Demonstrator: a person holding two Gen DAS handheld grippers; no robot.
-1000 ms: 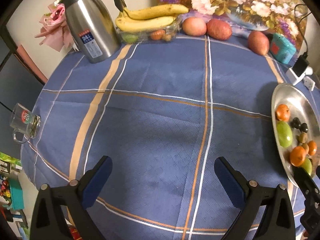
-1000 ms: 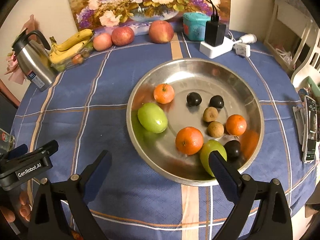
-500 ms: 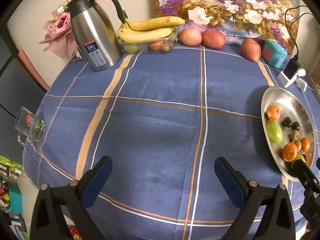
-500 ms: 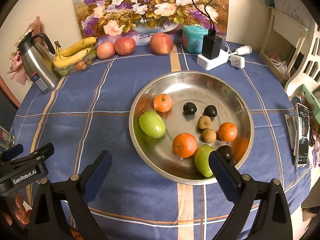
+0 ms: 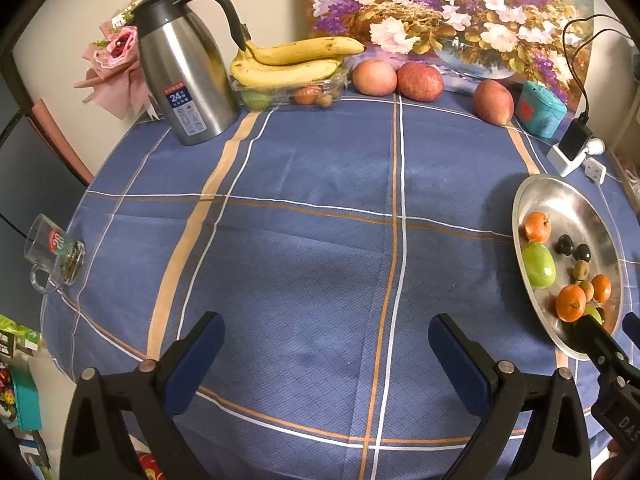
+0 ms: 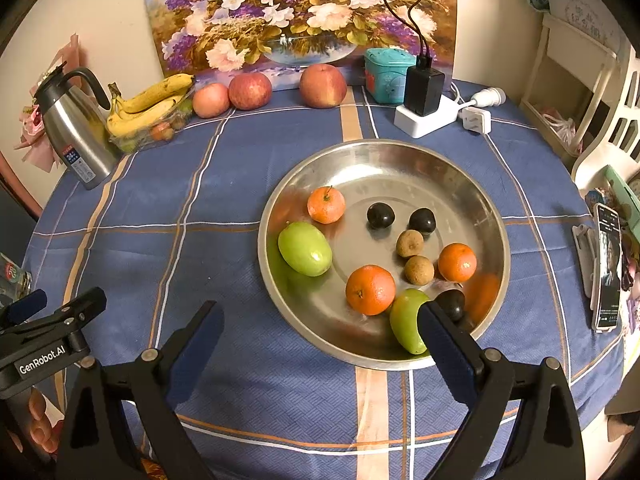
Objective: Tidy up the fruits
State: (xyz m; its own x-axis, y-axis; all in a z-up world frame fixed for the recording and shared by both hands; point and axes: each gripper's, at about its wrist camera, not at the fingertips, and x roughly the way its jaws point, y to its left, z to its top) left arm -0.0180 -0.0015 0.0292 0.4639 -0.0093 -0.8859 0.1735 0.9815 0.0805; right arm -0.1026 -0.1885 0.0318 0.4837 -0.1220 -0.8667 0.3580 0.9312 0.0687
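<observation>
Left wrist: left gripper (image 5: 326, 356) spread wide and empty above blue tablecloth (image 5: 320, 200), metal plate (image 5: 532, 192) of fruits off to its right. Right wrist: right gripper (image 6: 320, 338) likewise wide open, empty, hovering at near rim of metal plate; bananas (image 6: 150, 102) and apples (image 6: 250, 90) well beyond plate, by painting (image 6: 296, 12).

Your metal tray (image 6: 472, 184) holds three oranges (image 6: 370, 290), two green fruits (image 6: 305, 248), dark plums (image 6: 380, 216) and two small brown fruits (image 6: 409, 243), clustered from 9 to 5 o'clock. At the counter's 12 o'clock edge you have three apples (image 6: 322, 85) and bananas (image 6: 154, 104) over a clear box.
</observation>
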